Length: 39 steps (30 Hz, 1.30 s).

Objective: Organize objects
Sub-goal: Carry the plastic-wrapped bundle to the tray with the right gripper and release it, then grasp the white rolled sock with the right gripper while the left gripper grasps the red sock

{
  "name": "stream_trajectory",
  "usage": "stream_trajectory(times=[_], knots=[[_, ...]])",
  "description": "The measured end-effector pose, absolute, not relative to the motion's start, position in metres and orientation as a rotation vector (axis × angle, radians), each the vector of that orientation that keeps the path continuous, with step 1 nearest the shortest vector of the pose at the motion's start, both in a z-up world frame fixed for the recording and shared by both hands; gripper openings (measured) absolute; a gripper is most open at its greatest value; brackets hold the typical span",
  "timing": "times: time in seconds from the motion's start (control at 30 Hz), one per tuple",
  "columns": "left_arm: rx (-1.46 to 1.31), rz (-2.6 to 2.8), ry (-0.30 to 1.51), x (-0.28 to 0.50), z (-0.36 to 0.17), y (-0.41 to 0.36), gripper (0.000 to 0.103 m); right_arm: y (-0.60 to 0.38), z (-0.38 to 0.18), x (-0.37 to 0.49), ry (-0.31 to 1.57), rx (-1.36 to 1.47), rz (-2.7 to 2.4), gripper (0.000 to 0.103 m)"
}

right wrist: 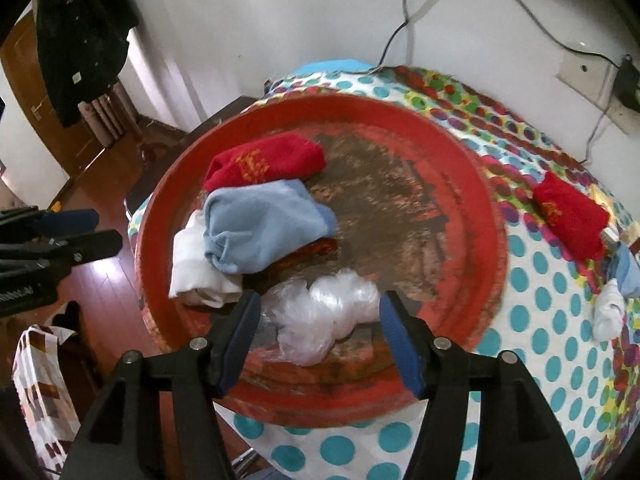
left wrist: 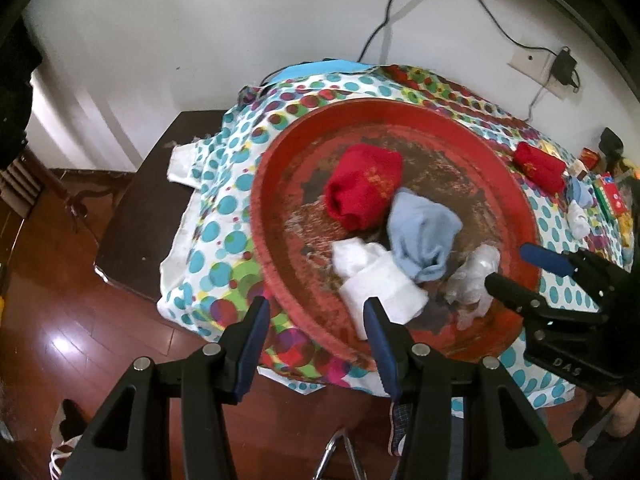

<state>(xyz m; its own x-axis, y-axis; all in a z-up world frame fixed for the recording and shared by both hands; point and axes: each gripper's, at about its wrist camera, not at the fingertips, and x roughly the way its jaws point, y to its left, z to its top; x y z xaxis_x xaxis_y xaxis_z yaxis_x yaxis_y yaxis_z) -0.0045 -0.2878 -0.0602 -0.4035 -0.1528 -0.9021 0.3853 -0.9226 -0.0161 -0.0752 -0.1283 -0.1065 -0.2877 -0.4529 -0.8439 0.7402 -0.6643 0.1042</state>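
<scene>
Round red tray (right wrist: pixel 472 184) on a dotted tablecloth (right wrist: pixel 532 304), holding a red sock (right wrist: pixel 264 164) far left, a blue sock (right wrist: pixel 260 224) over a white sock (right wrist: pixel 192 272), and a crumpled clear plastic bag (right wrist: pixel 324 316) near the front. More rolled socks well apart on the cloth, far right. Likely risks: slippery plastic squirting from a pinch, or neighbouring socks dragged along. Right gripper (right wrist: pixel 318 336) wide open, straddling the bag, contact unclear. Left gripper (left wrist: pixel 316 340) wide open, empty, above the tray's near rim by the white sock.
</scene>
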Motion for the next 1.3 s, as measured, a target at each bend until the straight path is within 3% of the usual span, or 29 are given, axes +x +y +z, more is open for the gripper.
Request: stream_trajectory(times=[0.5, 0.77, 1.13, 1.2, 1.27, 1.3], knots=[[1.625, -2.562, 0.062, -0.086, -0.06, -0.176, 0.05, 0.035, -0.096, -0.158, 0.231, 1.276, -2.358, 0.06], [1.677, -2.659, 0.092, -0.152, -0.071, -0.121, 0.05, 0.099, -0.116, -0.2, 0.118, 1.336, -2.434, 0.063], [1.701, -2.755, -0.264, -0.254, -0.085, -0.055, 0.05, 0.105, -0.146, -0.239, 0.117, 1.338, -2.389, 0.065], [1.698, -2.778, -0.349, -0.27, -0.085, -0.05, 0.05, 0.104, -0.15, -0.244, 0.125, 1.333, -2.38, 0.061], [1.705, -2.794, -0.433, -0.286, -0.084, -0.048, 0.05, 0.104, -0.153, -0.247, 0.111, 1.335, -2.36, 0.04], [1.718, -2.806, -0.467, -0.29, -0.084, -0.046, 0.05, 0.104, -0.154, -0.247, 0.106, 1.337, -2.356, 0.04]])
